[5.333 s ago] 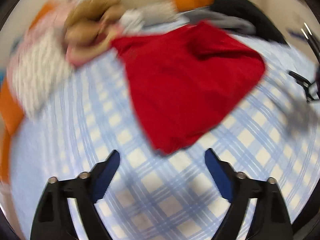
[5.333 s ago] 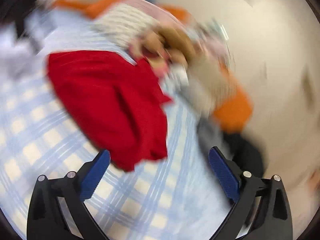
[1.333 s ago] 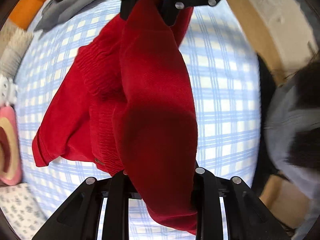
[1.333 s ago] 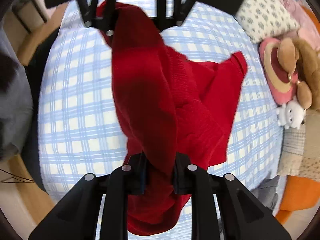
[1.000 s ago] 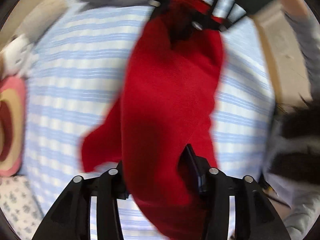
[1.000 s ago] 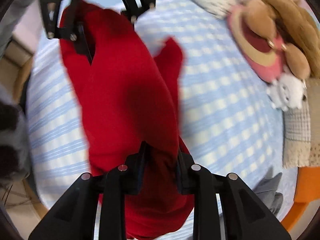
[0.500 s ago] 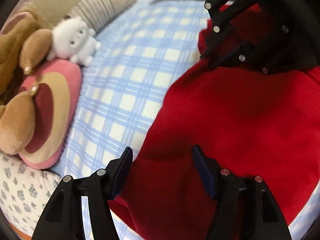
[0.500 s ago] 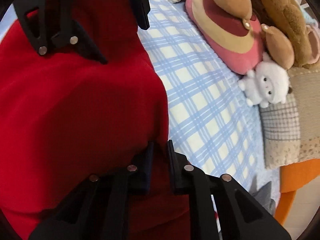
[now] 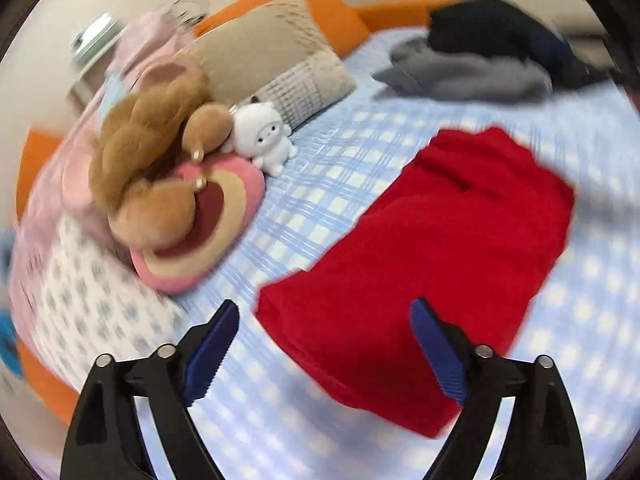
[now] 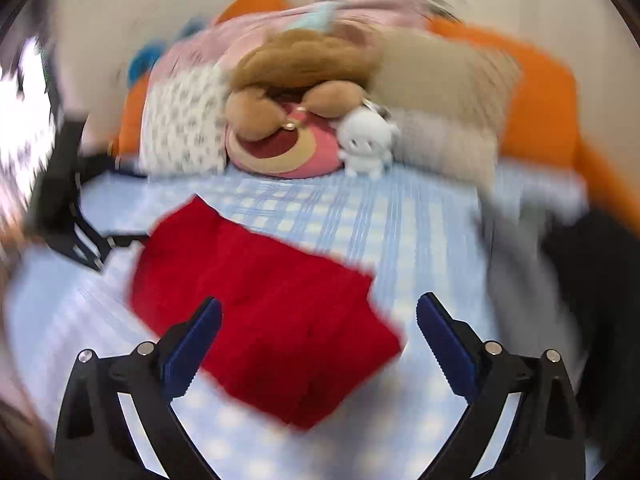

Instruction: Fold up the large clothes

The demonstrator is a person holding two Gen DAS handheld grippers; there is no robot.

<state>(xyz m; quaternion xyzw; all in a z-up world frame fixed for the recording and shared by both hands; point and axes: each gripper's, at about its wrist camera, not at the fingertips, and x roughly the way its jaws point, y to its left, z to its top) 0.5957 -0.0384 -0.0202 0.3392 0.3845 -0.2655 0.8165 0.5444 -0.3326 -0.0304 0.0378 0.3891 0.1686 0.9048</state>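
Hovering with jaws apart and empty, left gripper [image 9: 324, 346] and right gripper [image 10: 318, 338] are facing the folded red garment [image 9: 432, 268] on the checked bedsheet [image 9: 320, 184], likely needing regrasp of near edge for another fold.

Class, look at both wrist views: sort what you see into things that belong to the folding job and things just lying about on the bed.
Belongs to the job:
red garment
left tongs, open
right tongs, open

Just lying about:
white plush toy
brown plush toy
beige pillow
grey clothing
dark clothing

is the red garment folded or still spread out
Folded: the red garment lies flat on the checked sheet as a compact block with straight edges, released by both tools.
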